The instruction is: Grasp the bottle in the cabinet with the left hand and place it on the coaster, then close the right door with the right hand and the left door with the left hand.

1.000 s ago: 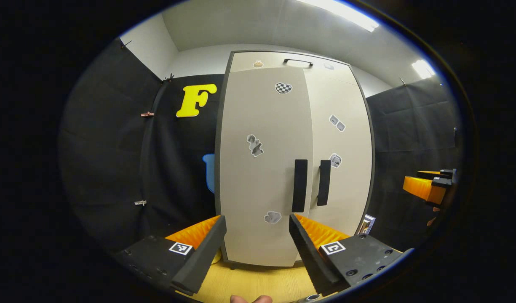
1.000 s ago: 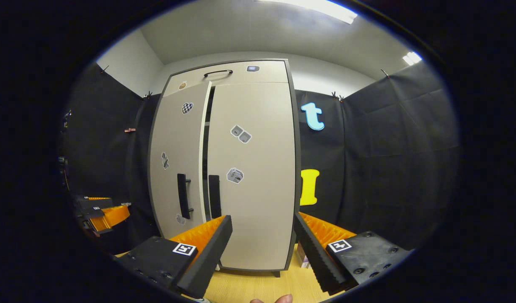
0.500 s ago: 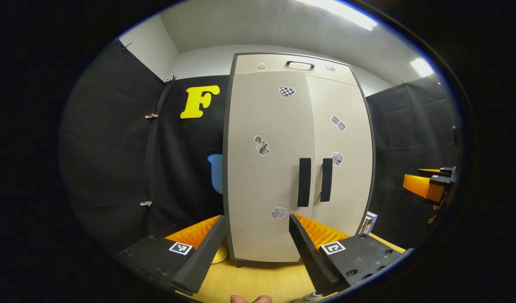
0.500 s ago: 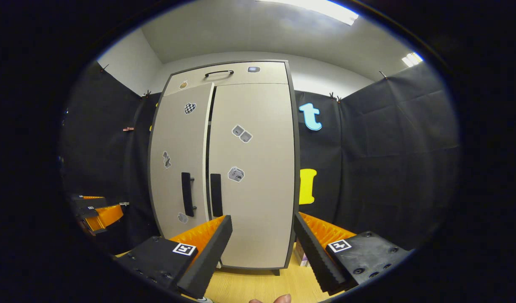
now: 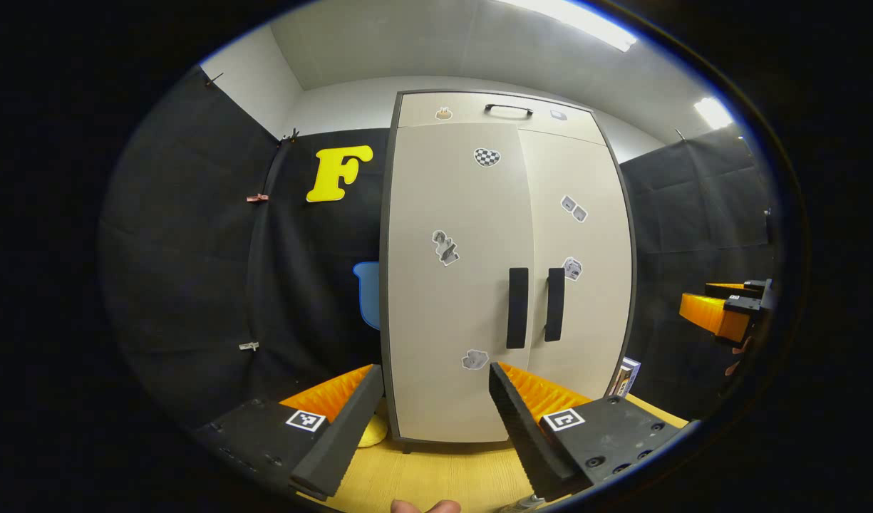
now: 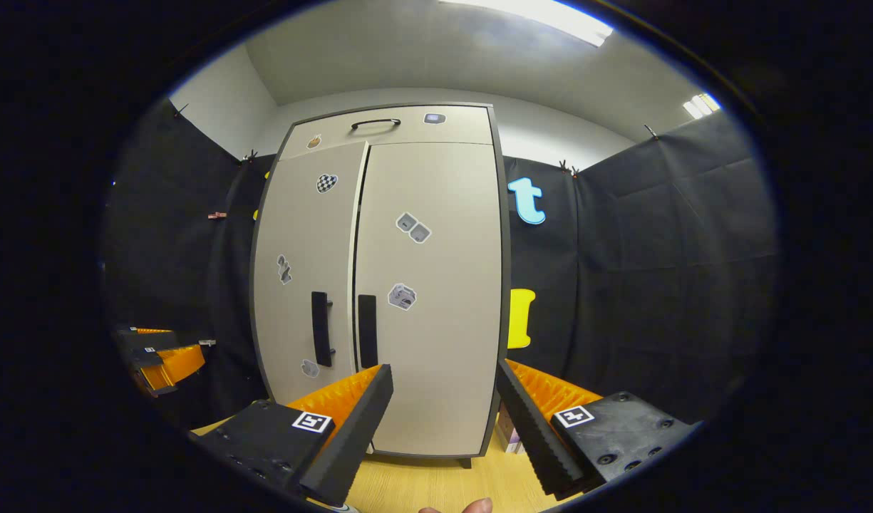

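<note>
Wood-grain counter (image 5: pixel 436 477) is carrying a tall beige cabinet (image 5: pixel 507 285) toward its far edge; black cloth is walling the booth. Left door (image 5: pixel 454 285) and right door (image 5: pixel 586 285) are both sitting flush. A yellow object (image 5: pixel 373 431) is peeking out at the cabinet's left foot, mostly hidden. Bottle and coaster: cannot make out. Left tool (image 5: pixel 436 420) is hovering before the doors, fingers spread, empty. Right tool (image 6: pixel 443 420) likewise, spread and empty.
</note>
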Demonstrator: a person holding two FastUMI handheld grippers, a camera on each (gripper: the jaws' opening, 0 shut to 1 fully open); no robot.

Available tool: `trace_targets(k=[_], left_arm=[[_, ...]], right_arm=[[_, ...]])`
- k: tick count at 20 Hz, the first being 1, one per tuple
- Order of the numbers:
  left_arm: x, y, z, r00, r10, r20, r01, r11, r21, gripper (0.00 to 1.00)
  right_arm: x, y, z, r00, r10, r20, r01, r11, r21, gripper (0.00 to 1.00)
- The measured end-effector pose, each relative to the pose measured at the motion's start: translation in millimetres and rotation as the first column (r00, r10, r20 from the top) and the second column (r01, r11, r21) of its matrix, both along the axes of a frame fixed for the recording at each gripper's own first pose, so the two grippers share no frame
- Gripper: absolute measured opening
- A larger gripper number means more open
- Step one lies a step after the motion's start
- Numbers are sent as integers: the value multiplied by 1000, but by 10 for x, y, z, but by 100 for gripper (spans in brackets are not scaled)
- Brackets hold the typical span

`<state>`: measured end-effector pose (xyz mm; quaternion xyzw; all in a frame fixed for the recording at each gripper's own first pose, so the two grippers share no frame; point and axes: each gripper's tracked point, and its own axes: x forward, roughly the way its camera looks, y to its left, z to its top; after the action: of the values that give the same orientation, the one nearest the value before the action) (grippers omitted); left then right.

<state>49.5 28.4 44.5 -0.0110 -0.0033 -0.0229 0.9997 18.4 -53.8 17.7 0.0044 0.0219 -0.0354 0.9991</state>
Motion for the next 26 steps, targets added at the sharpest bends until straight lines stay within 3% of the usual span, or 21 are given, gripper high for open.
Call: trace_targets(k=[26], left_arm=[[-13, -52, 18, 1000, 6, 6, -6, 1000, -1, 95]], right_arm=[[-3, -69, 20, 1000, -2, 2, 2, 1000, -2, 95]])
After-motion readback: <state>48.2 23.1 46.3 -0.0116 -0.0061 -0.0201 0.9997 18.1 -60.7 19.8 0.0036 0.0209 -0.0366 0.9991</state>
